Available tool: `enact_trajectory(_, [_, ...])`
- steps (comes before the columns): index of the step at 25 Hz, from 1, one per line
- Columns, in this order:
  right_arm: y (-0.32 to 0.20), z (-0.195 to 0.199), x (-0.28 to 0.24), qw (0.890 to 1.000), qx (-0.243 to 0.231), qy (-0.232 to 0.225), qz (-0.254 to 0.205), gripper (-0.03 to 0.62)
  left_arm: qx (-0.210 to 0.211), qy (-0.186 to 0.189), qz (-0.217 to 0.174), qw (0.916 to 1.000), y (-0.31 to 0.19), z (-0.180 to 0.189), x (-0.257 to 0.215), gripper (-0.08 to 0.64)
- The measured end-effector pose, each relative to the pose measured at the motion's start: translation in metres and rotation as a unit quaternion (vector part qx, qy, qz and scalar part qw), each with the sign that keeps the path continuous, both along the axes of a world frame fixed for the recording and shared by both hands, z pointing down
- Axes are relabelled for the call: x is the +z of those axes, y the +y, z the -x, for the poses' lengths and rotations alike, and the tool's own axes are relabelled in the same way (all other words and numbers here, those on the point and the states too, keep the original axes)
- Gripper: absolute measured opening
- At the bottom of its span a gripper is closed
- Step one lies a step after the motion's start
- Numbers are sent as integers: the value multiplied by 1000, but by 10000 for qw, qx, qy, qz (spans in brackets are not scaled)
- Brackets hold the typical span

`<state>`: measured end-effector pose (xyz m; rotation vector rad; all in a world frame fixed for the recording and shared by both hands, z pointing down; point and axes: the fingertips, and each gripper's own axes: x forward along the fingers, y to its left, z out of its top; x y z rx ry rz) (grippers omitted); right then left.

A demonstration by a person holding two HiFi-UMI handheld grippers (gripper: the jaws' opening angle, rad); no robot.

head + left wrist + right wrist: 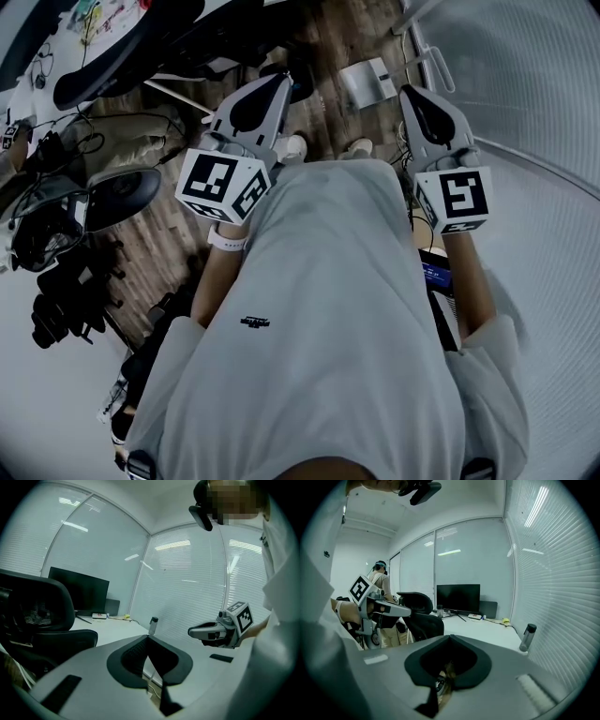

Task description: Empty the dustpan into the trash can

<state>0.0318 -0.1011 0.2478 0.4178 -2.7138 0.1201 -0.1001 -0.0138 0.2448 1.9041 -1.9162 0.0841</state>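
No dustpan or trash can shows plainly in any view. A pale grey flat thing lies on the wooden floor ahead of my feet; what it is I cannot tell. My left gripper is held out in front of my body, jaws shut, nothing between them; its closed tips point over a white desk. My right gripper is held level with it on the right, also shut and empty, tips together. Each gripper appears in the other's view: the right gripper and the left gripper.
A black office chair stands ahead on the left. The white desk bears a dark monitor and a bottle. Slatted blinds wall the right side. Black bags sit on the floor at left. Another person stands behind.
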Motion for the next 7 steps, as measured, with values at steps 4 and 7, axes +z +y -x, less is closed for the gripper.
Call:
enact_trajectory(4, [1,4,-1,10000,-49,-44,-14,11,15,-35,19,10000,-1,1,3,8])
enact_trajectory(7, [1,5,-1,10000,-30,-66,51,11,-7,-35,38,10000,0,3,5,8])
